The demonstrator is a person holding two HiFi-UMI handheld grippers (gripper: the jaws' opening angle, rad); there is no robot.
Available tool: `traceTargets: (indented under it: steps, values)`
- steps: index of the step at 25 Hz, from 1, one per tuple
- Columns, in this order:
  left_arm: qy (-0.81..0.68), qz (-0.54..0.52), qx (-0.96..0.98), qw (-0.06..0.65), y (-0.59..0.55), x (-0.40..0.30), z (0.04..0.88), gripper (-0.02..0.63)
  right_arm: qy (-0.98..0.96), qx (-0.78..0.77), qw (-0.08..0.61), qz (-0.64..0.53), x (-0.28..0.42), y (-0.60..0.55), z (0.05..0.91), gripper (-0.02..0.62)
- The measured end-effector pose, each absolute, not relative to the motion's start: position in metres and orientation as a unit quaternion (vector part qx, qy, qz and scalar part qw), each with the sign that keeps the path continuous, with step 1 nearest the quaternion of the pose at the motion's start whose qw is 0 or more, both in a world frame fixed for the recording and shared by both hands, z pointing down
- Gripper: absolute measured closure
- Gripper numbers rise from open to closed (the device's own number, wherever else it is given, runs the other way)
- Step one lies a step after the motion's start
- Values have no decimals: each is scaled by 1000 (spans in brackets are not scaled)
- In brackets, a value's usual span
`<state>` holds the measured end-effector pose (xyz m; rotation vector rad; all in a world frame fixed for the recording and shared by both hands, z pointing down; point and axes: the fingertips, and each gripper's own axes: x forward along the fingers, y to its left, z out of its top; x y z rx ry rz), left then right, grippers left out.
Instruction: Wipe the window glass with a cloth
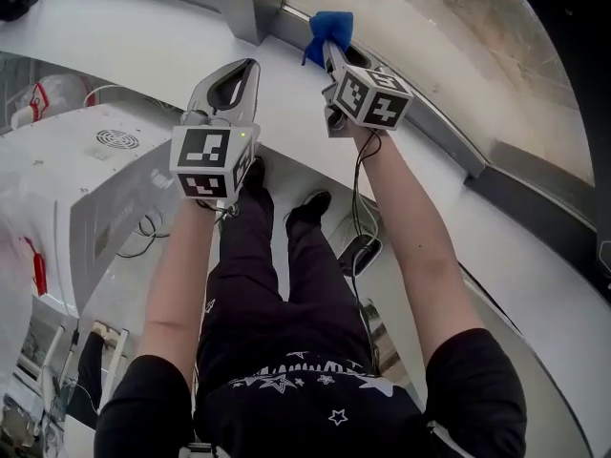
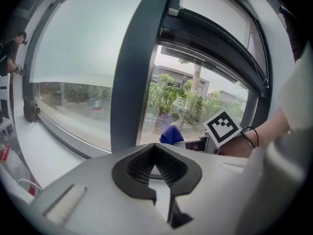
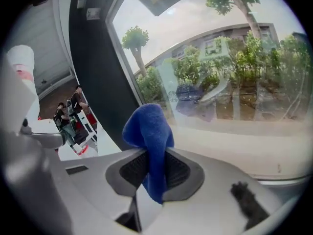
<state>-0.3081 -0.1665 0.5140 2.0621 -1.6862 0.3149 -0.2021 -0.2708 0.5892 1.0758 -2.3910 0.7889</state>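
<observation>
Your right hand-held gripper (image 1: 330, 53) pinches the blue cloth (image 1: 331, 25) near the window glass (image 1: 449, 36); your left hand-held gripper (image 1: 250, 67) is clenched, empty.

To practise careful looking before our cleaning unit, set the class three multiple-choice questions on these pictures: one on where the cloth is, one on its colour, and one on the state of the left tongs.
1. Where is the cloth?
A. Lying on the floor.
B. Clamped in the right tongs.
C. Hanging on a hook.

2. What colour is the cloth?
A. Red.
B. Yellow.
C. Blue.

3. How do the left tongs stand?
A. Shut, with nothing in them.
B. Shut on a bottle.
C. Wide open round a sponge.

Answers:
1 B: the right gripper view shows the cloth pinched between those tongs.
2 C: it shows blue in all three views.
3 A: the left gripper view shows the tips meeting with nothing between them.
</observation>
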Motion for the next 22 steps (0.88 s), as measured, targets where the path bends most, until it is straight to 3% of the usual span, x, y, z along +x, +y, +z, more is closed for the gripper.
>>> traceTargets:
  steps: [11,22]
  values:
    - [-617,103,744,235,-174,-359,529,597,-845,411,200,278,-276,-308,624,522]
    - [-609,124,743,248,-173,-348,549,597,-824,445,222,274,-252,-314,654,522]
